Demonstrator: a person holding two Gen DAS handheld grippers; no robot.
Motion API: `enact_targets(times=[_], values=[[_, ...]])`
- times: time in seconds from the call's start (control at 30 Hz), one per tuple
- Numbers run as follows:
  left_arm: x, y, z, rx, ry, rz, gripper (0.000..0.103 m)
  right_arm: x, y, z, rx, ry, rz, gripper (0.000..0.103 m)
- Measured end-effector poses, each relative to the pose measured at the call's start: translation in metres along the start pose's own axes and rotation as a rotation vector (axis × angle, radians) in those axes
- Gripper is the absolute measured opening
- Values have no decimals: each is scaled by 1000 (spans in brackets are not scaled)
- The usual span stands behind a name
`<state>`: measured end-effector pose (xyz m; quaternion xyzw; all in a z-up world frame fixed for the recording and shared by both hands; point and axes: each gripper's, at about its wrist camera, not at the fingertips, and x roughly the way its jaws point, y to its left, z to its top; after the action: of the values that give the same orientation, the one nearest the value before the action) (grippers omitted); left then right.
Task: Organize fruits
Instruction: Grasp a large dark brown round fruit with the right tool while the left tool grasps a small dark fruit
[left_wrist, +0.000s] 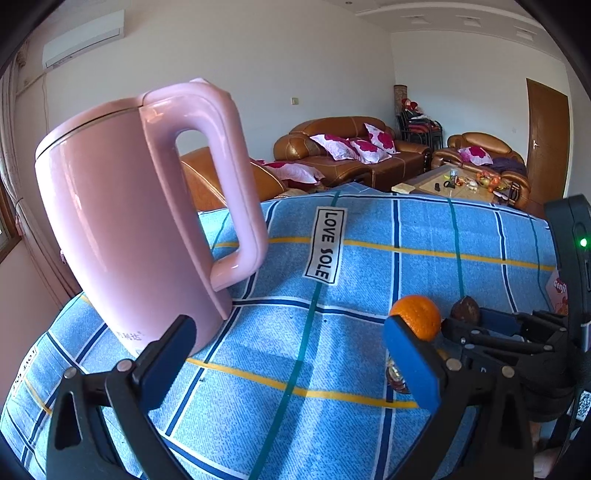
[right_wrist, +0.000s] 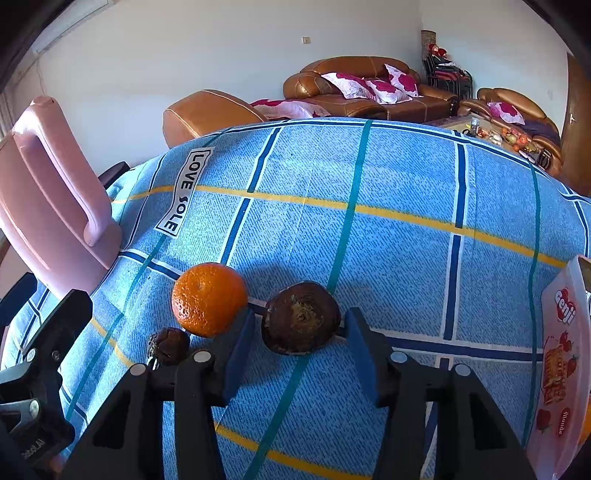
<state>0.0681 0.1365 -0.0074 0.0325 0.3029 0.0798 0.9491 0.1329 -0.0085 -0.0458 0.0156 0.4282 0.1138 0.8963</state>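
**Right gripper pinching the brown fruit, left gripper idle**

While the left wrist view looked across the blue plaid cloth, the left gripper hung above it with jaws spread wide, nothing between them. Pink kettle stood just behind its left finger. Orange sat beside the right pad; the right gripper came in from the right edge around a dark brown fruit.

Right wrist view: blue pads touched both sides of the brown fruit, which sat on the cloth. Orange lay just left of it, with a smaller brown fruit touching the orange's near side. Snack box at right edge, kettle far left.
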Motion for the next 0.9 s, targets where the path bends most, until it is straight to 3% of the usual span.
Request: enact_targets(times=[0.2,0.37,0.5,0.73,0.83,0.9], values=[[0,2,-1,-23,-2,-48,103,-10,-9,-6,27,-28,-14,43],[-3,0,-1,-10,-17,-87,103,-39,-14,-16,46,-150,-46,43],[-3,4,-2,-2,-19,-66,103,-65,-16,-27,19,-233,-93,43],[3,33,-2,-102,19,-107,103,-99,-25,-51,-35,-292,-131,43],[9,37,-6,-162,58,-196,101,-104,-33,-56,-22,-282,-123,43],[14,30,-8,-169,97,-291,89,-101,-39,-56,1,-267,-111,43]])
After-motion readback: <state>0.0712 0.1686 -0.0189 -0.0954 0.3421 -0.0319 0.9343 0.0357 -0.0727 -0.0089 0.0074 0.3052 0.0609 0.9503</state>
